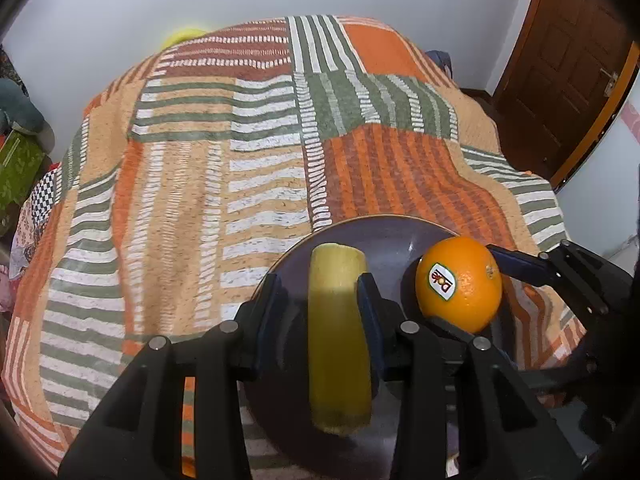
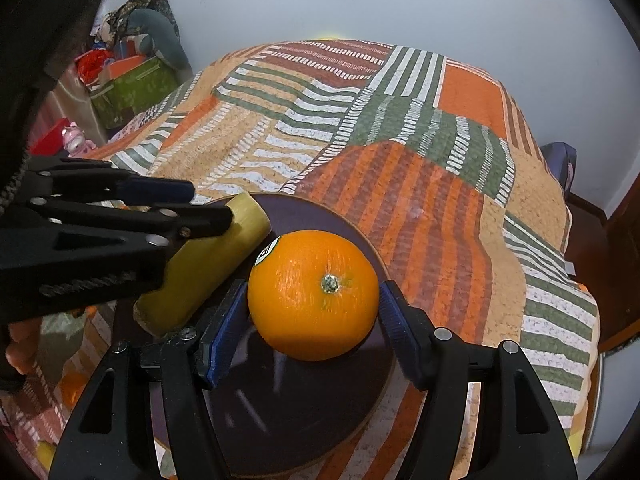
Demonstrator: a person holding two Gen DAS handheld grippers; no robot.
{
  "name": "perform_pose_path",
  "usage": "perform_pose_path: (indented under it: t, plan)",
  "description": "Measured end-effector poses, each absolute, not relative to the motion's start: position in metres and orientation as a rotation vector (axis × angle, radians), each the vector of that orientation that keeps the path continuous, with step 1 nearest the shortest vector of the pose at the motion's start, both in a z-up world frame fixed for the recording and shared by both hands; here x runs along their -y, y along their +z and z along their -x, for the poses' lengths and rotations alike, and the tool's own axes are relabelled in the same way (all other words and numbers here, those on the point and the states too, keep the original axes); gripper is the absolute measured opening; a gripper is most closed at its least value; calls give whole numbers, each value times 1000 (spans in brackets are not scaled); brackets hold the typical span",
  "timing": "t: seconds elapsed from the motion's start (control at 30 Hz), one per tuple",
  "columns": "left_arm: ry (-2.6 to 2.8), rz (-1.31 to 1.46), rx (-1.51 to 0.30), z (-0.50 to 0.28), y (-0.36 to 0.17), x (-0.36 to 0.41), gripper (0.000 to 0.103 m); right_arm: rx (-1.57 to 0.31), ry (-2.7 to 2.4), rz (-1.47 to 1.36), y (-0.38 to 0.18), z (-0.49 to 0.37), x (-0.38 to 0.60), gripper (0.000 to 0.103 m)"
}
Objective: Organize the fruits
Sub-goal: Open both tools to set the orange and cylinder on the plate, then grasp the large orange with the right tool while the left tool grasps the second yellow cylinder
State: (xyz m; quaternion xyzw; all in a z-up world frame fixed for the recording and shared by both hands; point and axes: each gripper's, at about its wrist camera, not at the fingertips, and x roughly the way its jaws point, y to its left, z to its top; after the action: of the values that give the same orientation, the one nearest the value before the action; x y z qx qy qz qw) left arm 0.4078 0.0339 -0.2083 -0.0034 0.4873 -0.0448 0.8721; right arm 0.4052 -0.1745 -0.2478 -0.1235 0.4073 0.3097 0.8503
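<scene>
Both fruits hover over the dark plate on the bed: left hand-held gripper clamps the yellow stalk, right hand-held gripper pinches the orange, which could roll off if dropped.

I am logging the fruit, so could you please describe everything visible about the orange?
The orange is round, bright and glossy with a pitted peel, a green stem button facing up and a Dole sticker on one side. It sits over the dark plate, clamped between the blue pads of the right hand-held gripper, beside the yellow-green stalk piece.
</scene>
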Motion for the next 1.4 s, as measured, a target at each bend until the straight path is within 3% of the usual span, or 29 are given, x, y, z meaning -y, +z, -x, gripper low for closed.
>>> perform_pose_path:
  t: [0.33, 0.4, 0.57, 0.7, 1.0, 1.4]
  plan:
    - [-71, -25, -912, -355, -170, -48, 47, -766, 639, 222, -207, -378, 192, 69]
    - [-59, -34, -877, -338, -160, -53, 57, -754, 632, 215, -200, -370, 198, 69]
    - [-37, -39, -828, -302, -140, -64, 65, -750, 619, 195, -191, -352, 209, 71]
    - [-28, -36, -820, -275, -130, -72, 79, -771, 631, 177, -192, -335, 217, 71]
    - [-15, -27, -805, -227, -130, -73, 94, -835, 639, 184, -213, -301, 228, 72]
    - [-32, -57, -862, -211, -152, -58, 96, -926, 654, 200, -251, -304, 218, 72]
